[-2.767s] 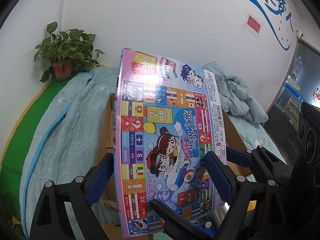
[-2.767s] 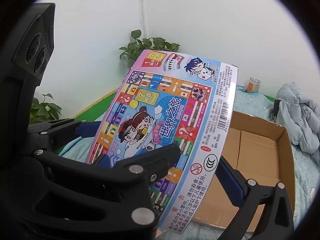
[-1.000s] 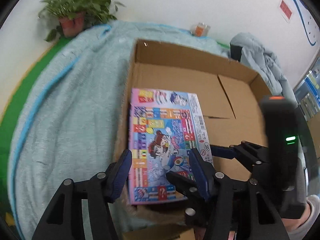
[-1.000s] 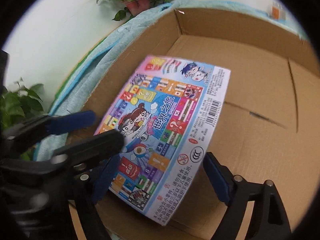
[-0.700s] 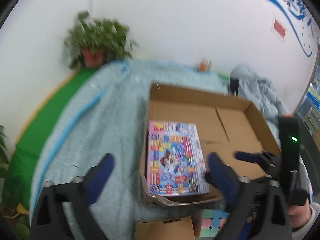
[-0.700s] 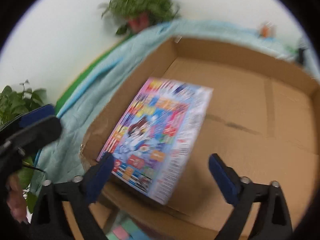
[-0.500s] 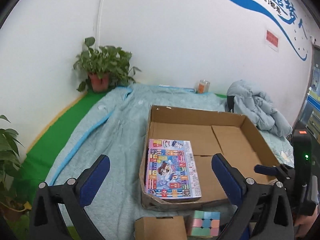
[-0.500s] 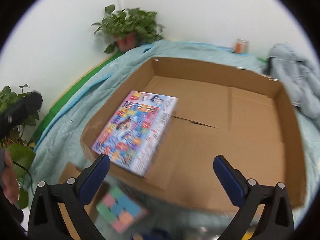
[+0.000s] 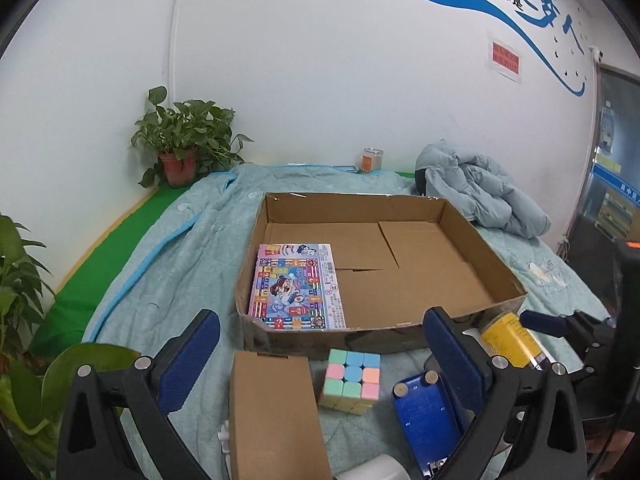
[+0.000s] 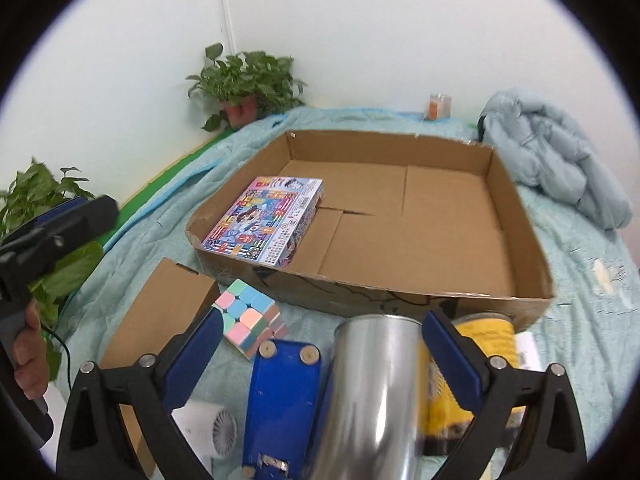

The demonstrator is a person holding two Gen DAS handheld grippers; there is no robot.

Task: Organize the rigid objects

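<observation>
Left wrist view: one board game box (image 9: pixel 295 286) lies flat in the near left corner of the cardboard tray (image 9: pixel 492 240), its long axis running from the near wall toward the far wall. The left hand-held gripper (image 9: pixel 320 356) is spread wide, its jaws just narrowing slightly, nothing between them.

Right wrist view: one pastel cube (image 10: pixel 250 313), one blue box (image 10: pixel 282 404), one steel cup (image 10: pixel 372 396), one yellow can (image 10: pixel 472 376) lie before the tray. The right hand-held gripper (image 10: pixel 320 354) is likewise released, empty.

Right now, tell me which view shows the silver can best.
The right wrist view: the silver can lies front and centre between that gripper's open fingers, its shiny side fully visible, beside the blue case. In the left wrist view I cannot make it out; only the yellow can shows there.
</observation>
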